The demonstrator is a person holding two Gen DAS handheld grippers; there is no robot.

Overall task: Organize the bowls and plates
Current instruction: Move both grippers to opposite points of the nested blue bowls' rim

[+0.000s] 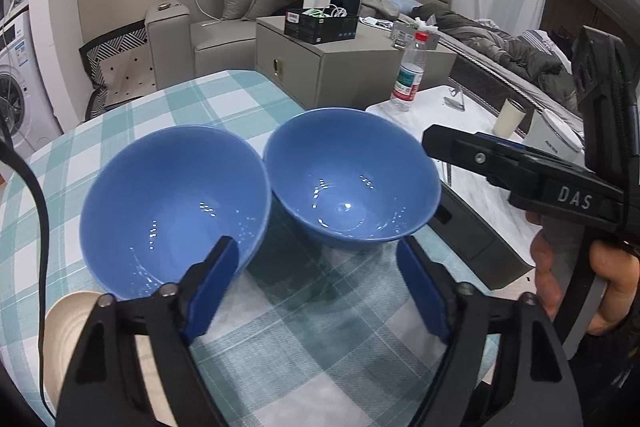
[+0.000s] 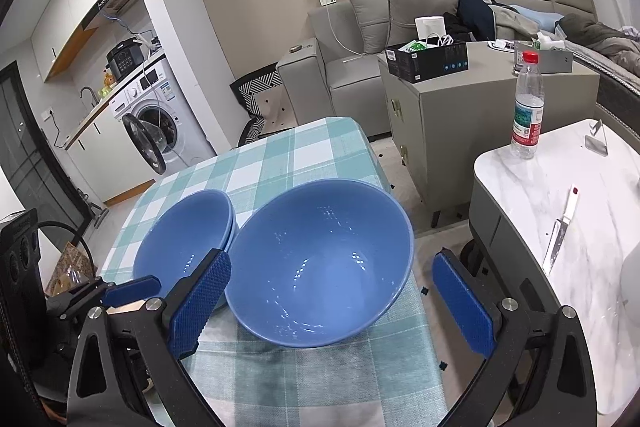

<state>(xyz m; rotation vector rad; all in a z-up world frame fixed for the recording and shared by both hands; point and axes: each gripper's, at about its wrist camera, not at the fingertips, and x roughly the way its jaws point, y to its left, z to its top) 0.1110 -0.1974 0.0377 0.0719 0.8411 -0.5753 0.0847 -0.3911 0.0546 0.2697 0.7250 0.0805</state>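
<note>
Your left hand-held gripper stands wide, nothing between its pads, above the bench with its teal checked cloth. Behind are a grey sofa and a cabinet. The left blue bowl looks stacked in another and touches the right blue bowl; both are glossy, upright. Your right hand-held gripper is wide too, straddling the right bowl without touching.

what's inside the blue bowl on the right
Nothing: the right blue bowl shows only a bare glossy interior with light reflections. What lies beneath it on the checked tablecloth is covered.
</note>
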